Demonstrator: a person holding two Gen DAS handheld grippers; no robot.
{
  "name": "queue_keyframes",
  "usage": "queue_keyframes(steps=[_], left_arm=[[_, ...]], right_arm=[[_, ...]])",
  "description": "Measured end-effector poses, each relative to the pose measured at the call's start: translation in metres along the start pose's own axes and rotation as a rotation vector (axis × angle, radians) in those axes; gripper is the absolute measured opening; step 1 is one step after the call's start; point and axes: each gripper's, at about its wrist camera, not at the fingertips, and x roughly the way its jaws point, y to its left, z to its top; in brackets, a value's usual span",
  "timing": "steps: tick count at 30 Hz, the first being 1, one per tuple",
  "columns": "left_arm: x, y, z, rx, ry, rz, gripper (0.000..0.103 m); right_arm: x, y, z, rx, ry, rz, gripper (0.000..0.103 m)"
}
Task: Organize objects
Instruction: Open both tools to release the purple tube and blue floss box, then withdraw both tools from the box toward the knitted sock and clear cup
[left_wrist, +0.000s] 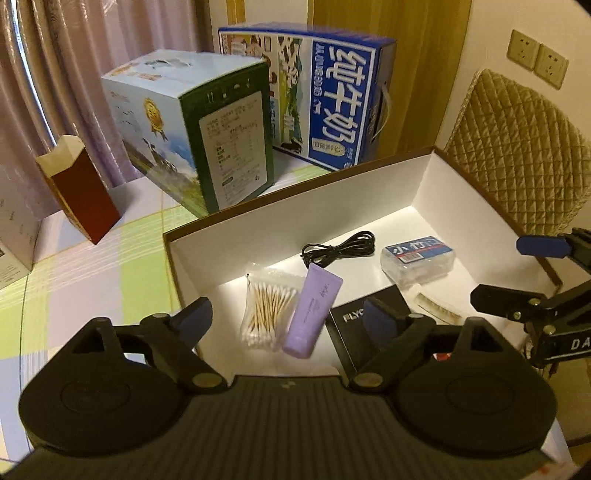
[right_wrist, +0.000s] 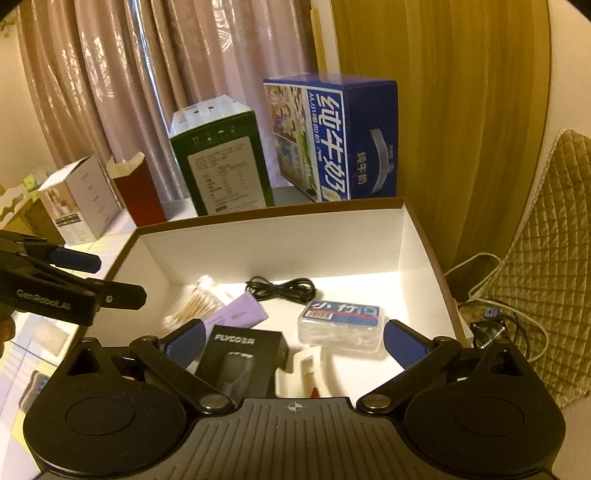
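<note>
Hovering open-jawed and empty, left gripper (left_wrist: 288, 317) and right gripper (right_wrist: 295, 338), over storage box (left_wrist: 369, 192) already holding cotton swabs (left_wrist: 267, 308), lavender tube (left_wrist: 314, 314) at 12 o'clock, seemingly near done.

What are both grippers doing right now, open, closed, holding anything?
Left gripper: open, holding nothing, above the cotton swabs in the box.
Right gripper: open, holding nothing, above the same box.

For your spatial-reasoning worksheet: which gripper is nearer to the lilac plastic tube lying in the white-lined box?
Left. The left gripper hangs open directly above the lilac plastic tube, which lies between its fingers. The right gripper, also open, sits further right, over the black carton.
</note>
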Motion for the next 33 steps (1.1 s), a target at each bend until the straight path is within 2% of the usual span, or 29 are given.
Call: queue_keyframes(steps=[20, 33], left_arm=[[-0.094, -0.001, -0.063, -0.079, -0.043, -0.031, 0.089], [-0.137, 0.016, -0.114, -0.116, -0.034, -0.038, 0.089]], right_arm=[[-0.078, 0.037, -0.034, 0.080, -0.070, 0.009, 0.101], [-0.104, 0.079, -0.066, 0.089, -0.053, 0.016, 0.101]])
